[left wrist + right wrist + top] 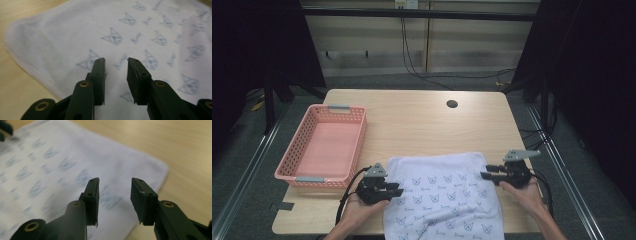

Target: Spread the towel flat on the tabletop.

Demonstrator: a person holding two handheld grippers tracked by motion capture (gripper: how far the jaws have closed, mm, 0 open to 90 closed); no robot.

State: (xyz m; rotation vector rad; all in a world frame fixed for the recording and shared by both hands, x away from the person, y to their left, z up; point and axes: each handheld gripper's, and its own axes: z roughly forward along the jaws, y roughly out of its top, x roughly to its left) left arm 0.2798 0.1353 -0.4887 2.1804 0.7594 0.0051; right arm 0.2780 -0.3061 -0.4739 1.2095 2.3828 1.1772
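A white cloth [444, 192] printed with small blue cat faces lay spread on the near part of the wooden table [422, 120], its front end hanging over the table's near edge and a fold running across it low down. In the left gripper view the cloth [75, 37] showed a stitched hem curving round one corner, with bare table just beside it.

The left gripper [398, 189] sat at the cloth's left edge, held in the person's left hand [359, 205], pointing inward across the fabric. Its jaws stood apart with nothing between them, the printed cloth visible below the gap. The right gripper [485, 172] hung at the cloth's right edge in the right hand [524, 192], likewise pointing inward; its jaws were parted too, gripping nothing, with the cloth's edge and the bare table beneath them.

Left of the cloth stood a pink basket [294, 160], near the left gripper. A dark round hole [452, 104] sat farther back in the tabletop.
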